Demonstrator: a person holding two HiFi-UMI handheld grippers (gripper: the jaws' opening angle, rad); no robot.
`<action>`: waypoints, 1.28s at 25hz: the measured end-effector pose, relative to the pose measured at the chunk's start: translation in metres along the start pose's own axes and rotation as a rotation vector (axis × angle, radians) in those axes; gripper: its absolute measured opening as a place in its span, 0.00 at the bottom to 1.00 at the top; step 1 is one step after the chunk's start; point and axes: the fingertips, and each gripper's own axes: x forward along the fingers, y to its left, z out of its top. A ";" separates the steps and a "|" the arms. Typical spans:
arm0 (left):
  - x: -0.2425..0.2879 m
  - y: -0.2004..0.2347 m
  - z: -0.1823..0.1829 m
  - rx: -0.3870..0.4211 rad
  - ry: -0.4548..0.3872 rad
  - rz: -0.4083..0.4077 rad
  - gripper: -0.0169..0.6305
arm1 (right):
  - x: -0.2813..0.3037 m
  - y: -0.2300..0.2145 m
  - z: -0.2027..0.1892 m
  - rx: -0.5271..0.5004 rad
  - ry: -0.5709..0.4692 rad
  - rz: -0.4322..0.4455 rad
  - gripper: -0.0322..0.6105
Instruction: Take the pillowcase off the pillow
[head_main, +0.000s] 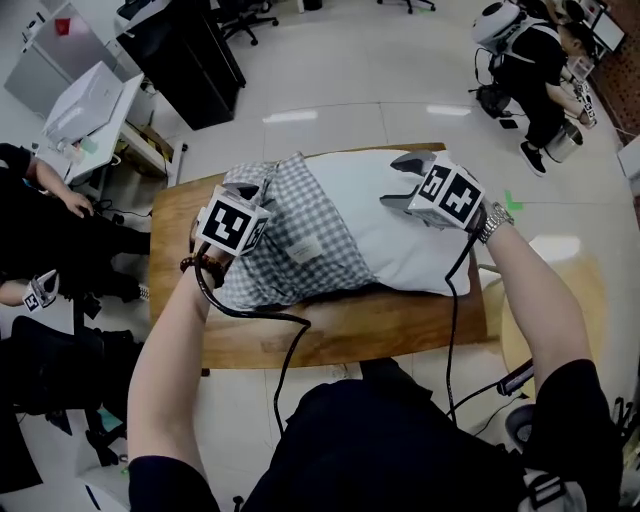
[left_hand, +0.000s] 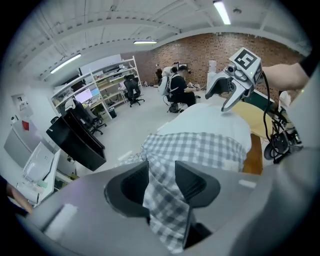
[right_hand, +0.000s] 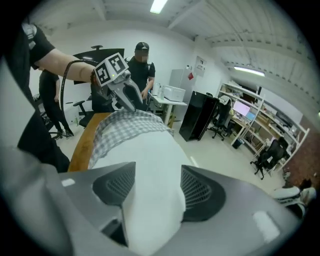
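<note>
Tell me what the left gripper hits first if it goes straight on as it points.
The pillowcase: its checked cloth sits between the left gripper's jaws. Behind it along that line lies the pillow, though depth is hard to judge.

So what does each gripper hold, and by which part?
Probably nothing gripped: the left gripper has a fold of the checked pillowcase between parted jaws, the right gripper one end of the white pillow.

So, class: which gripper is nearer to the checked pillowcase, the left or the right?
Left. The left gripper is right at the checked pillowcase, whose cloth lies between its open fingers. The right gripper is at the bare white end of the pillow, clear of the pillowcase.
</note>
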 end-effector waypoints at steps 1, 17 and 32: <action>-0.006 -0.010 -0.006 0.007 -0.008 -0.003 0.29 | -0.002 0.014 -0.001 -0.025 0.005 -0.011 0.49; -0.030 -0.139 -0.108 0.227 0.000 0.053 0.36 | 0.008 0.166 -0.058 -0.160 0.117 -0.117 0.52; 0.023 -0.157 -0.138 0.496 0.049 0.263 0.40 | 0.057 0.157 -0.099 -0.369 0.281 -0.380 0.52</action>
